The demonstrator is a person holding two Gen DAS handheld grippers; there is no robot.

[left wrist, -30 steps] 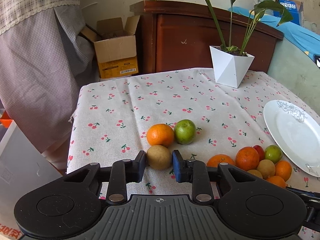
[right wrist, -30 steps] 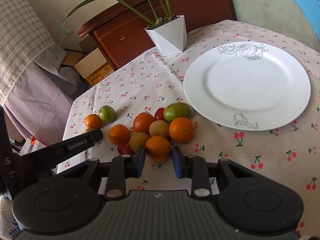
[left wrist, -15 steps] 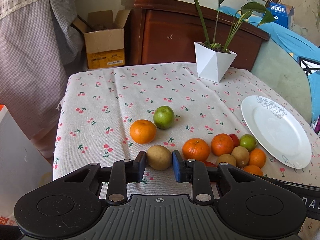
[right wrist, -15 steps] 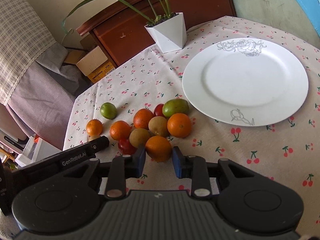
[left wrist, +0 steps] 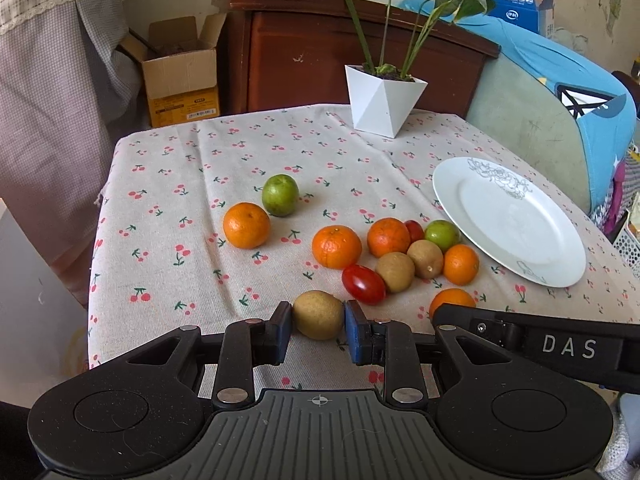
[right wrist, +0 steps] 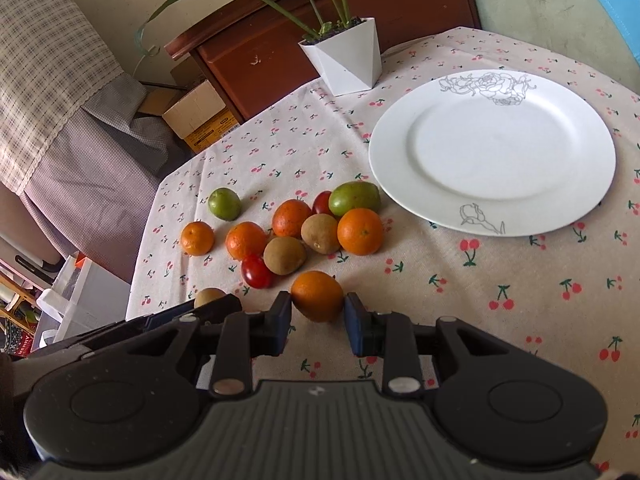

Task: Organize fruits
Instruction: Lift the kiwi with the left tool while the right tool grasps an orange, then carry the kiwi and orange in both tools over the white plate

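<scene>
My left gripper (left wrist: pixel 318 327) is shut on a brown round fruit (left wrist: pixel 318 314) and holds it above the near side of the table. My right gripper (right wrist: pixel 317 316) is shut on an orange (right wrist: pixel 317 295) and holds it just in front of the fruit pile. The pile (right wrist: pixel 298 226) of oranges, brown fruits, red tomatoes and a green fruit lies left of the empty white plate (right wrist: pixel 492 152). An orange (left wrist: pixel 246 225) and a green fruit (left wrist: pixel 280 194) lie apart to the left. The right gripper's arm (left wrist: pixel 536 342) shows in the left wrist view.
A white faceted planter (left wrist: pixel 382 102) stands at the back of the cherry-print tablecloth (left wrist: pixel 192 184). A wooden cabinet (left wrist: pixel 304 48) and a cardboard box (left wrist: pixel 180 76) are behind the table. The table's left edge drops off near a white bin (left wrist: pixel 28 280).
Both grippers have lifted and pulled back from the table with their fruits held. The left gripper has moved right, nearer the pile. The right one's orange has left the pile.
</scene>
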